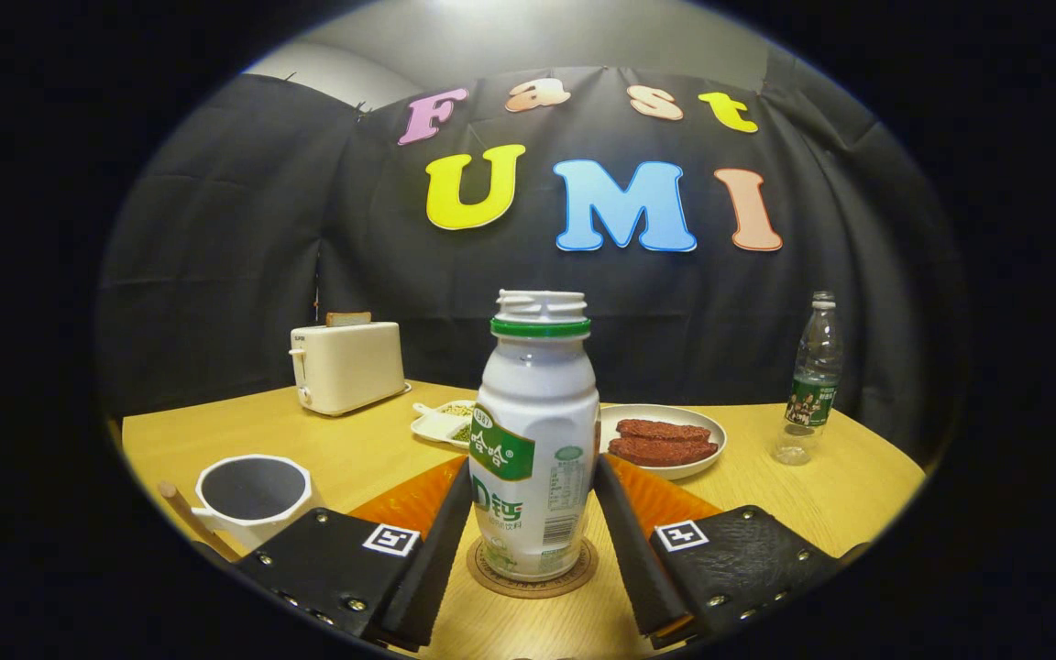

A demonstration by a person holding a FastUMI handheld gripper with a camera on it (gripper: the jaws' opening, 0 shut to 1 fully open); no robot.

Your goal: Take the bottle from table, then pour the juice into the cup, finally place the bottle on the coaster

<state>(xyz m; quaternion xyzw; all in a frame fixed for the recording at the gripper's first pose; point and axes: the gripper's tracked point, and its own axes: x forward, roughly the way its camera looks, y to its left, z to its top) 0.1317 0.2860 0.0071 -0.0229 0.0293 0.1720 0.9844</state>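
A white juice bottle with a green neck ring and no cap stands upright on a round cork coaster on the wooden table. My gripper has one finger against each side of the bottle, and both look pressed on its body. Left of the left finger stands a white cup with a wooden handle; its inside looks dark and I cannot tell what it holds.
An orange mat lies under and behind the fingers. Beyond the bottle are a white plate with red-brown slices and a small white dish. A toaster stands back left, a clear water bottle back right.
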